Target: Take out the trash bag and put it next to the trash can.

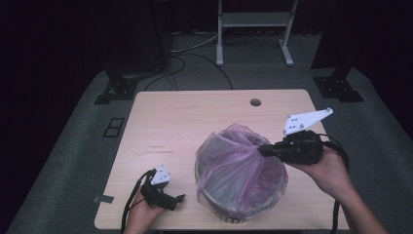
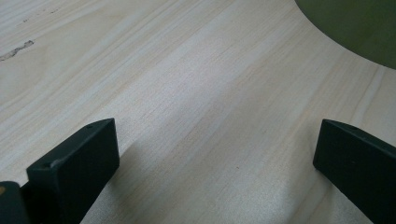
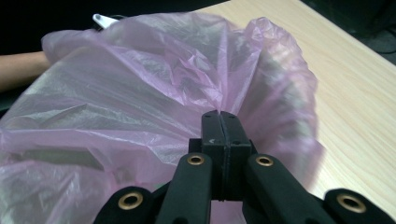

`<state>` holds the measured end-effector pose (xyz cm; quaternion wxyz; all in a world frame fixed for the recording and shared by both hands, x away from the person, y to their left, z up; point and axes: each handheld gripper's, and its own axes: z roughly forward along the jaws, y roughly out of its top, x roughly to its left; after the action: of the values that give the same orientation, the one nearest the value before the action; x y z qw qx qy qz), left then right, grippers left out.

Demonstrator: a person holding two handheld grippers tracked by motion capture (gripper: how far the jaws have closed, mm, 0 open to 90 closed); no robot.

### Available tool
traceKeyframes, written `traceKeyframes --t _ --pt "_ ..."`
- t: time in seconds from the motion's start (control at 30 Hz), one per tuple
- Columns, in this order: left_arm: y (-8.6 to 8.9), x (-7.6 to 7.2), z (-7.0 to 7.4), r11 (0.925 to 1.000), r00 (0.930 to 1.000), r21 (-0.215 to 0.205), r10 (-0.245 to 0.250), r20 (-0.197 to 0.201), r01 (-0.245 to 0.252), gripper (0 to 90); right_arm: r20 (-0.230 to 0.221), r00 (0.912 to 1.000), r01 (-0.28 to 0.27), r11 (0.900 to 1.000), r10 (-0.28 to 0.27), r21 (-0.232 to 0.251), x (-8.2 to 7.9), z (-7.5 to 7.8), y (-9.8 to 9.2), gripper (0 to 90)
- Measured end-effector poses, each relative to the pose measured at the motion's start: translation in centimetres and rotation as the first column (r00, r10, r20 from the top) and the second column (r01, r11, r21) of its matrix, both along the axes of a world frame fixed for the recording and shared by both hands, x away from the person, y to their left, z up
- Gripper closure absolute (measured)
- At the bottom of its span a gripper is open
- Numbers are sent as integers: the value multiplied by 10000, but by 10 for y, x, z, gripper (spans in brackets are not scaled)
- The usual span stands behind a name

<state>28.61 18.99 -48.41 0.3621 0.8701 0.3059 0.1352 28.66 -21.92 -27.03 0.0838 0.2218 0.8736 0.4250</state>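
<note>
We see a pale wooden table (image 1: pixel 195 117) with rounded corners and a small round hole (image 1: pixel 255 103) near its far edge, standing on grey carpet (image 1: pixel 73 146) in a dark room, with a white metal frame (image 1: pixel 253 29) and loose cables (image 1: pixel 195 53) behind it. On the near right part of the table sits a round bin (image 1: pixel 234 212) lined with a thin, crinkly, see-through pink plastic bag (image 1: pixel 238 170). The bag is pulled up off the rim, and its folds run up and to the right to one bunched point. Our right gripper (image 1: pixel 263 150), black with a grey three-cornered plate on top, has its jaws squeezed together on that bunched bit of bag. Our left gripper (image 1: pixel 179 200) rests low on the table just left of the bin, its jaws wide apart with bare smooth wood between them.
</note>
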Motion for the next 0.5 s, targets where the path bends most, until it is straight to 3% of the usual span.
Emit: traceKeyframes --t 0.23,0.5 --pt "0 0 0 10000 10000 -5 28 -2 -28 0 36 9982 600 9981 -600 118 -6 -1 -31 900" --pt "0 0 0 10000 10000 0 50 0 -50 0 -222 9934 1132 9931 -1126 309 -10 -16 -60 900"
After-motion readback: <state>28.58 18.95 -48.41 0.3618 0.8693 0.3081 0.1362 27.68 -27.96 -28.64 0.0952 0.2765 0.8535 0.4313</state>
